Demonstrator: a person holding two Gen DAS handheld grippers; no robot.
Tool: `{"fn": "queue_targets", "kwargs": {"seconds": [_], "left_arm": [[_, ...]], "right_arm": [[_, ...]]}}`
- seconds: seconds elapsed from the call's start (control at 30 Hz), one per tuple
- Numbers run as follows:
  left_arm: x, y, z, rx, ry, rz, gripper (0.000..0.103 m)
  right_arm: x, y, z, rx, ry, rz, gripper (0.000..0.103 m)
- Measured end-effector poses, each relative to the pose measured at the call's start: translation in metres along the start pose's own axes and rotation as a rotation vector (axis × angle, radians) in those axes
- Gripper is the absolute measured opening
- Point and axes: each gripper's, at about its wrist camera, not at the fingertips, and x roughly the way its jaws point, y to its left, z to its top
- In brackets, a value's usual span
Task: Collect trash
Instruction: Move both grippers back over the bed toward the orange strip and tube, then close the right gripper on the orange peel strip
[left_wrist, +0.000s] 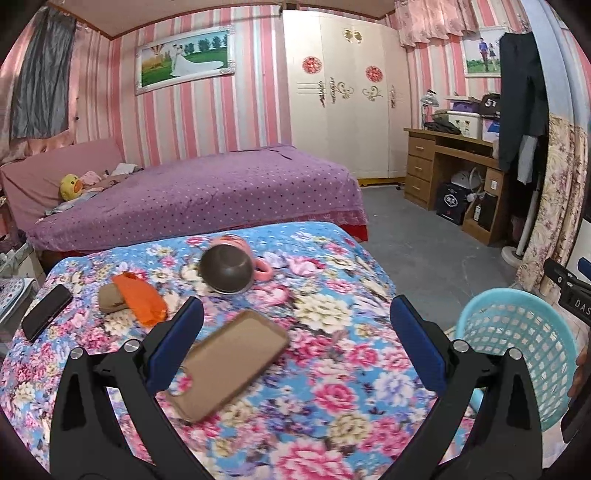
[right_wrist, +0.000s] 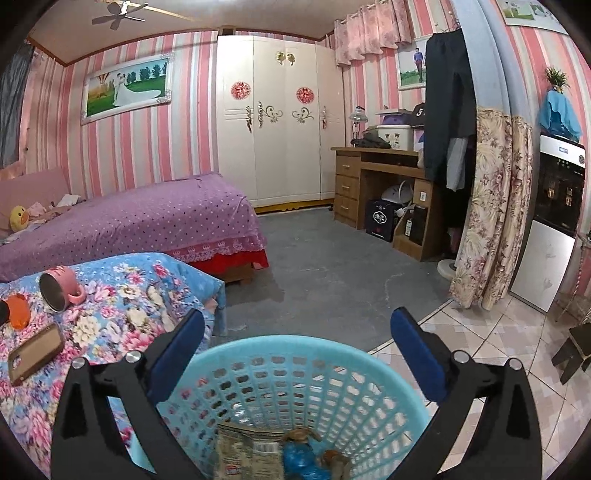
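The blue basket (right_wrist: 295, 398) stands beside the floral table (left_wrist: 332, 387), with wrappers (right_wrist: 247, 454) inside. Above the basket the right tool (right_wrist: 297, 350) is released, empty. The left tool (left_wrist: 295, 332), released, hangs over the table near an orange wrapper (left_wrist: 142, 299).

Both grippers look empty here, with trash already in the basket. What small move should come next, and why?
Probably reach the open left gripper forward and to the left toward the orange wrapper. It lies on the floral cloth beside a brown piece, and looks like the remaining trash. The right gripper hangs open over the blue basket, which already holds wrappers.
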Motion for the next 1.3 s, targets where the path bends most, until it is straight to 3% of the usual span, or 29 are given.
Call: {"fn": "queue_targets", "kwargs": {"seconds": [0.6, 1.03, 1.3], "left_arm": [[-0.004, 0.136, -0.010, -0.117, 0.019, 0.150, 0.098], [0.005, 0.224, -0.036, -0.124, 0.120, 0.247, 0.098], [0.015, 0.278, -0.038, -0.190, 0.169, 0.295, 0.098]], "right_arm": [[0.000, 0.102, -0.008, -0.118, 0.022, 0.121, 0.098], [-0.007, 0.191, -0.029, -0.283, 0.068, 0.220, 0.098], [-0.003, 0.246, -0.032, -0.249, 0.124, 0.322, 0.098]]}}
